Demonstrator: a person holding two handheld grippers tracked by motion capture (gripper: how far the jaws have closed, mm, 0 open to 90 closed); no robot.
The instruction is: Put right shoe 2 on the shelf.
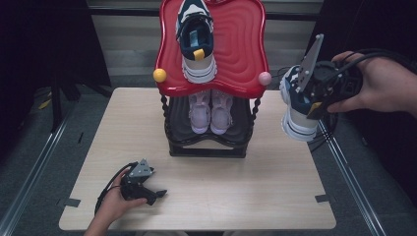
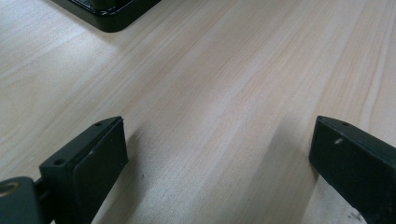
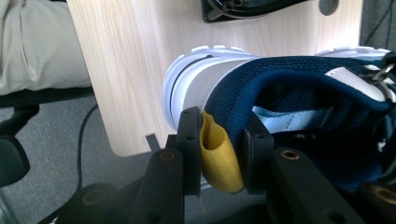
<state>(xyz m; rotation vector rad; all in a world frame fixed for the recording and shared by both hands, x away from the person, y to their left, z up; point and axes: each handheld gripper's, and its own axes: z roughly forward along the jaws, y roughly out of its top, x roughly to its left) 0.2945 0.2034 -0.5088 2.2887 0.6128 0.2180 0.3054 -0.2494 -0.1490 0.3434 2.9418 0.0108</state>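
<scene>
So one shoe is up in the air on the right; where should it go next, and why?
Probably across to the left, onto the red top shelf. The right gripper is shut on the heel of the navy sneaker, held above the table's right edge. Its match sits on the shelf's left half, with bare space beside it.

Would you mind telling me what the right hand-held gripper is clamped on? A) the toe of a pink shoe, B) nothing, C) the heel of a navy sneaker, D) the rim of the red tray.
C: the right hand-held gripper has its jaws pressed on the yellow pull tab at the heel of the navy sneaker, which hangs off the table's right edge.
</scene>
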